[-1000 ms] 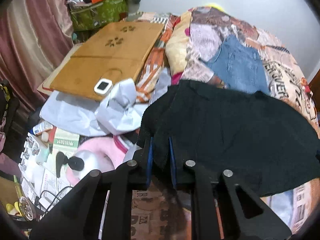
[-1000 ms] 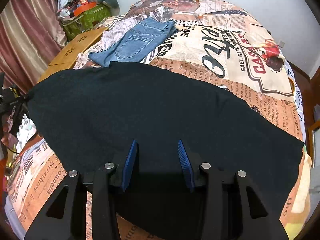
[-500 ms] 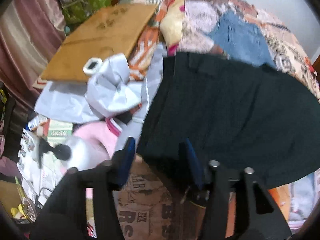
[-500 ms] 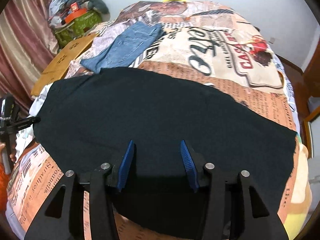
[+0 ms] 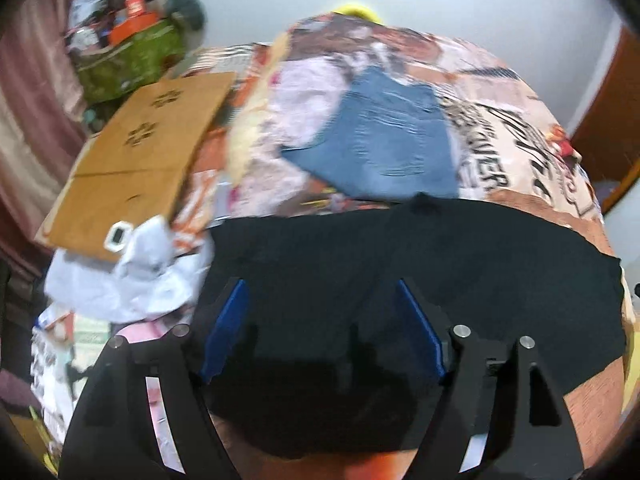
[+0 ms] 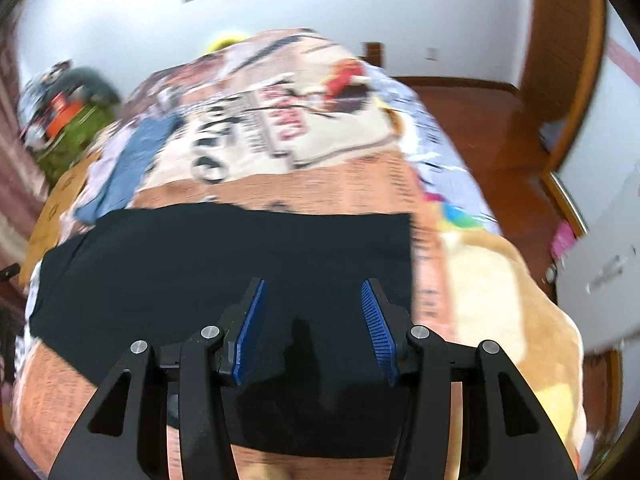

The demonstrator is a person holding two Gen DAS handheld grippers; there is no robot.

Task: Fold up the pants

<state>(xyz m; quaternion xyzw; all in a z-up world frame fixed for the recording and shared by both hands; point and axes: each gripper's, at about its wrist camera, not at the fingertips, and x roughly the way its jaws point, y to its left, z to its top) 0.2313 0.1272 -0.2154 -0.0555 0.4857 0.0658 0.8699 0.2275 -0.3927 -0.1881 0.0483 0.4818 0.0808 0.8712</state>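
Black cloth pants (image 5: 420, 272) lie flat on the newspaper-print bed (image 6: 320, 184), long axis crosswise to you. Your left claw (image 5: 320, 320) has just been opening, empty. Right claw (image 6: 312, 320) half-open, empty, nearer the hem end.

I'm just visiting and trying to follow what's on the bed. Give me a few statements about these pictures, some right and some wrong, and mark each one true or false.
1. The black pants lie spread flat on the printed bedspread. True.
2. The left gripper is clamped shut on the black pants. False: its jaws have just been opening and stand wide apart, pressing nothing.
3. A pair of blue jeans lies on the bed beyond the black pants. True.
4. The right gripper holds the blue jeans. False: its jaws are apart above the black pants, gripping nothing.
5. A flat brown cardboard sheet lies on top of the black pants. False: it lies off to their left.
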